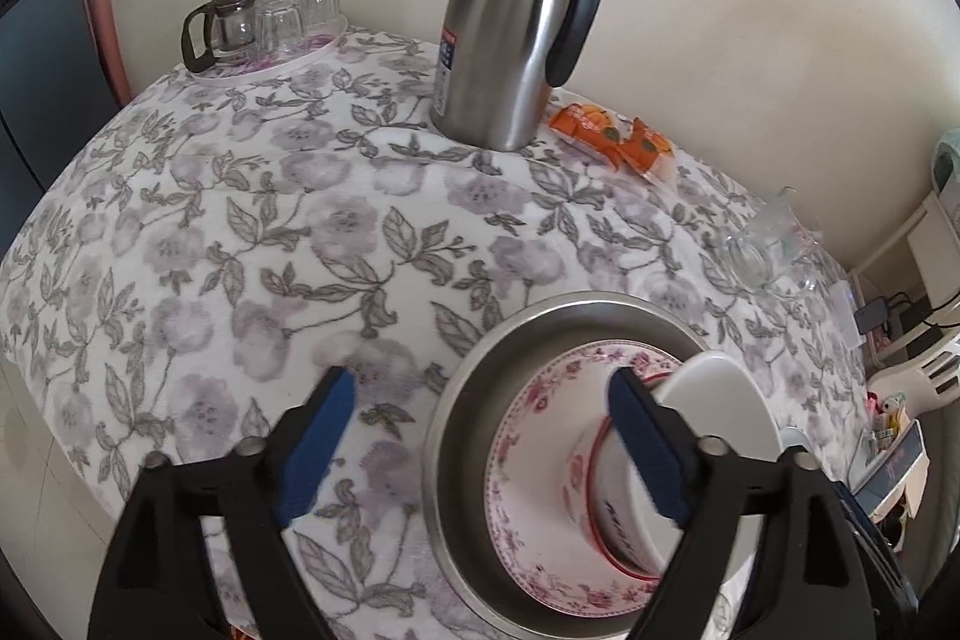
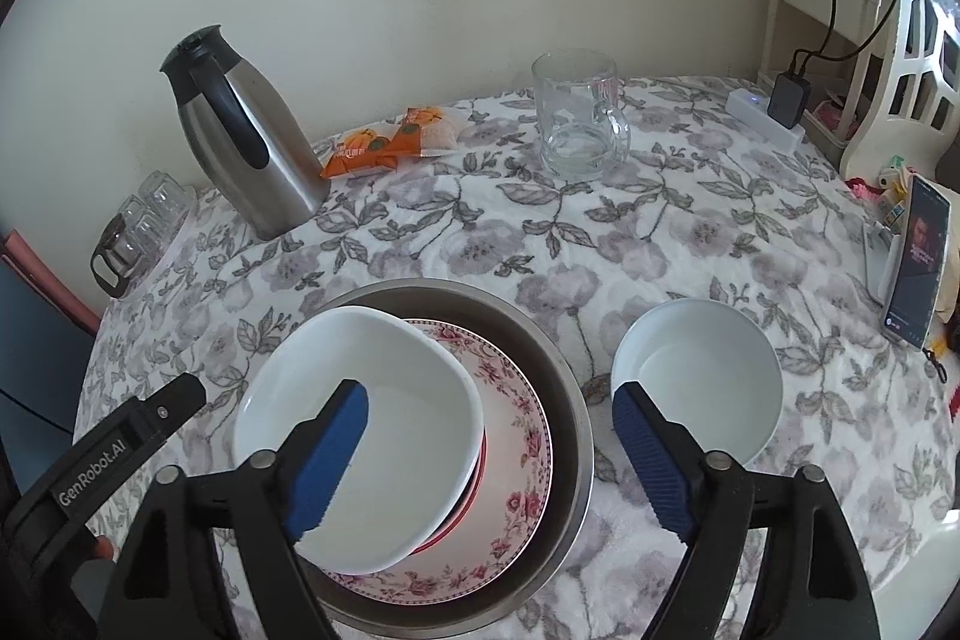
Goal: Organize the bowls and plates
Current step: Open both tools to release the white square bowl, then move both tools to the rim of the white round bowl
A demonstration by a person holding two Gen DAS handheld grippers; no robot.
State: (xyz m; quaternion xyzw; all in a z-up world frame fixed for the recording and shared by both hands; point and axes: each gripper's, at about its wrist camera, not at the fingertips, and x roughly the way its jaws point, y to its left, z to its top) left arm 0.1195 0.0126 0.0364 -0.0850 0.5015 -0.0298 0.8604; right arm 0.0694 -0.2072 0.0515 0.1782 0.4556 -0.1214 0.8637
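Observation:
A steel basin (image 2: 564, 358) on the flowered table holds a pink-flowered plate (image 2: 522, 436), a red-rimmed bowl (image 1: 606, 496) and a white bowl (image 2: 372, 418) stacked tilted on top. The basin (image 1: 480, 370) and the white bowl (image 1: 714, 394) also show in the left wrist view. A second white bowl (image 2: 699, 376) sits on the cloth right of the basin. My right gripper (image 2: 489, 451) is open above the stack, its left finger over the tilted white bowl. My left gripper (image 1: 480, 451) is open at the basin's left rim, its right finger over the stacked bowls.
A steel thermos jug (image 1: 510, 28) stands at the back, with orange snack packets (image 1: 618, 139) beside it. A glass mug (image 2: 579, 118) and a tray of glasses (image 1: 264, 22) stand near the table edges. A phone (image 2: 915, 262) leans at the right edge.

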